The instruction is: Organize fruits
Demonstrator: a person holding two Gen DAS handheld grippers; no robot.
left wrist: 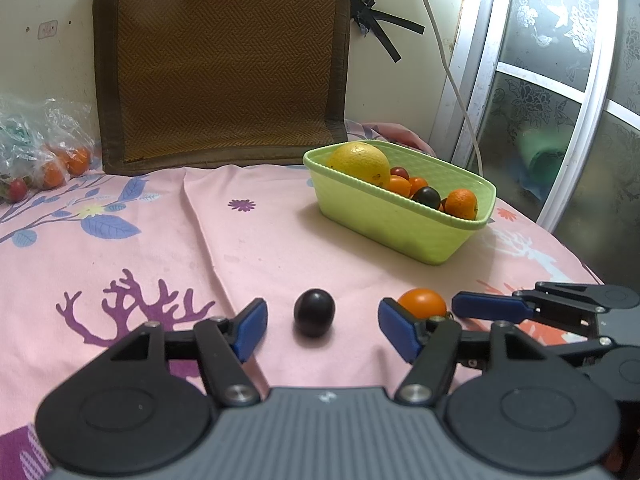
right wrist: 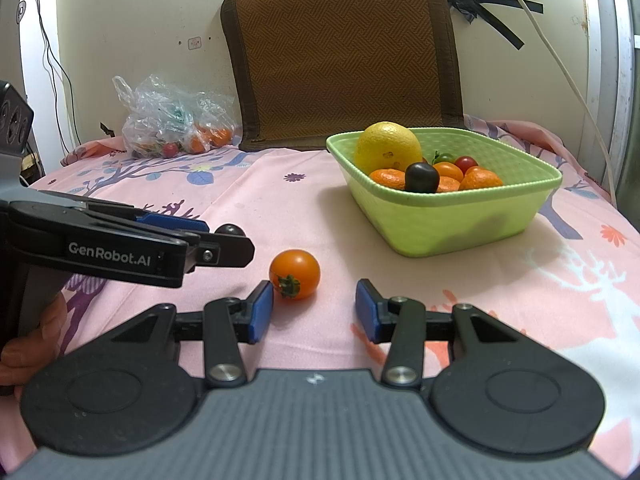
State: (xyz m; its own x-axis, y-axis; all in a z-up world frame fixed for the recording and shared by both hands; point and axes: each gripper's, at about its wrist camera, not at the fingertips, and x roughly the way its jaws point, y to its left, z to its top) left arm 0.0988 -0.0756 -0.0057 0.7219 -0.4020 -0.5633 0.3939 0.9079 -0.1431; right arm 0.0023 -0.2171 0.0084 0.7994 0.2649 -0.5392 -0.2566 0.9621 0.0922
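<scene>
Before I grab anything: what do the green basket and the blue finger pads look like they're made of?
Green basket: looks like moulded plastic, matte to slightly glossy, with a woven texture pressed into its walls and a beaded rim; probably rigid.
Blue pads on the gripper fingers: smooth matte, likely rubber or soft plastic, set on black hard plastic arms. Softness can't be confirmed from the look alone.

We see soft, even indoor light and sharp focus. Faint shadows pool beside the green basket (left wrist: 404,228). Beyond it, straight edges bow outward.
</scene>
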